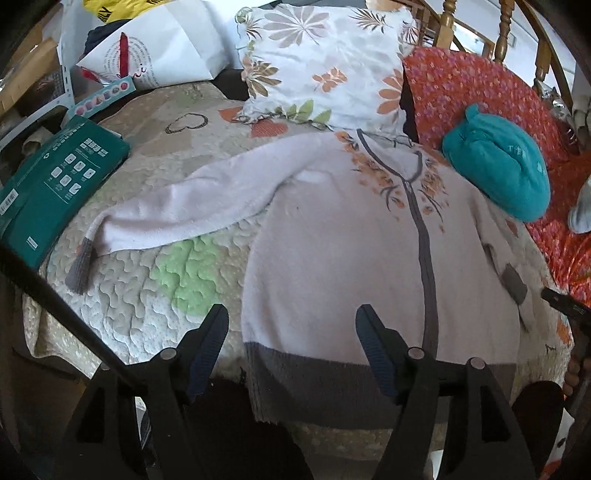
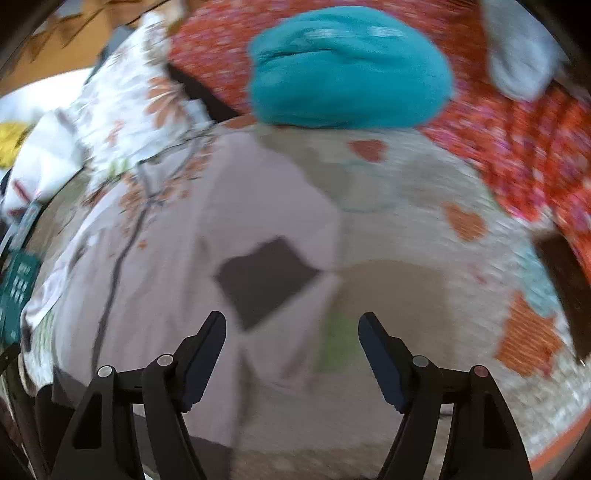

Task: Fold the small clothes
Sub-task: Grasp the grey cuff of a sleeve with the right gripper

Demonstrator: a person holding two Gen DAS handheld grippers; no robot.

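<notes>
A pale pink zip-up sweater (image 1: 332,258) with grey hem, grey cuffs and orange flower print lies flat on the quilted bed cover (image 1: 147,295). Its left sleeve (image 1: 184,210) stretches out to the left, and its right sleeve is folded over the body, grey cuff (image 1: 515,284) on top. My left gripper (image 1: 291,317) is open and empty above the sweater's lower left hem. My right gripper (image 2: 291,325) is open and empty above the folded sleeve, near its grey cuff (image 2: 266,282). The right wrist view is motion-blurred. The sweater (image 2: 155,277) fills its left half.
A teal folded garment (image 1: 498,173) lies on red floral fabric (image 1: 472,88) at the right. A floral pillow (image 1: 321,62) sits at the back. A green box (image 1: 59,181) and a white bag (image 1: 159,48) are at the left. Wooden bedposts (image 1: 502,29) stand behind.
</notes>
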